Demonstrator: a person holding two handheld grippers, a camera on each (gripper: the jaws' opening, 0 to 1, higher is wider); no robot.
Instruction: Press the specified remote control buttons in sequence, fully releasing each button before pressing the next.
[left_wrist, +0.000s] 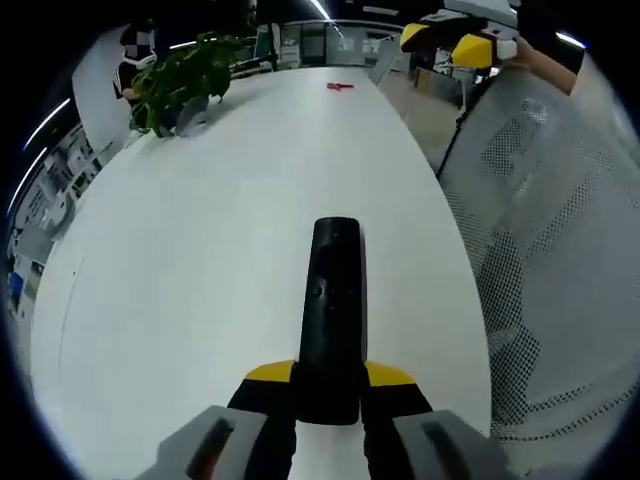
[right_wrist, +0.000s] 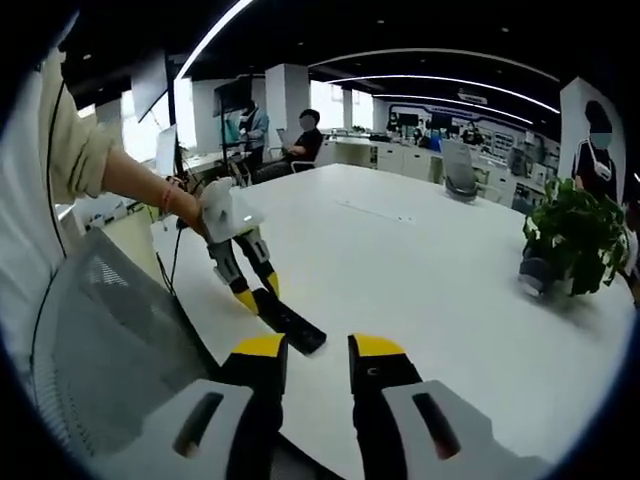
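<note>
OK, left gripper (left_wrist: 330, 385) has its yellow-tipped fingers (left_wrist: 268, 373) clamped on the near end of the black remote (left_wrist: 335, 300); the remote sticks straight out ahead over the white tabletop (left_wrist: 200, 260), buttons facing up. In the right gripper view the same left gripper (right_wrist: 258, 292) sits at the tabletop's (right_wrist: 420, 270) near edge, remote (right_wrist: 292, 325) lying flat on the surface, a hand (right_wrist: 205, 215) gripping the white handle.

Right gripper (right_wrist: 315, 352): fingers (right_wrist: 372, 350) slightly apart, nothing between them, held near the remote's free end but not touching it. In the left gripper view it shows top right (left_wrist: 460, 42), off the tabletop.

Around: potted green plant (left_wrist: 185, 75) at the far left corner in the left gripper view, same plant (right_wrist: 575, 235) to the right in the right gripper view, well apart from the remote. Small red object (left_wrist: 340, 87) far down the tabletop. Grey mesh chair back (left_wrist: 560, 250) just beside the tabletop edge; also (right_wrist: 100, 330) in the right gripper view. Two people (right_wrist: 305, 145) seated at desks in the background. Nothing lies between the right gripper and the remote.
</note>
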